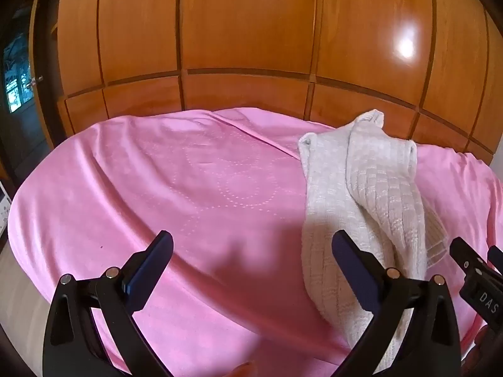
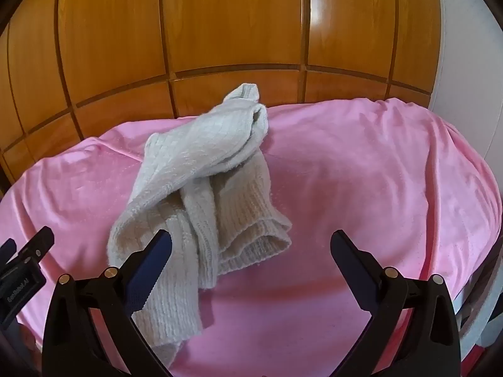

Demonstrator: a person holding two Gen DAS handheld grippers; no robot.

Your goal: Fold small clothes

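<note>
A cream knitted garment (image 1: pixel 361 194) lies crumpled and twisted on a pink bedspread (image 1: pixel 188 188); it also shows in the right wrist view (image 2: pixel 201 188), stretching from the far edge toward me. My left gripper (image 1: pixel 251 251) is open and empty above the spread, with its right finger (image 1: pixel 352 264) over the garment's near end. My right gripper (image 2: pixel 251 251) is open and empty, its left finger (image 2: pixel 154 260) over the garment's near part. The right gripper's tip (image 1: pixel 471 264) shows at the left view's right edge.
A wooden panelled wardrobe (image 1: pixel 251 31) stands right behind the bed. A dark doorway (image 1: pixel 19 94) is at the far left. A white wall (image 2: pixel 465 47) is at the right. The pink spread (image 2: pixel 361 172) has bare room on both sides of the garment.
</note>
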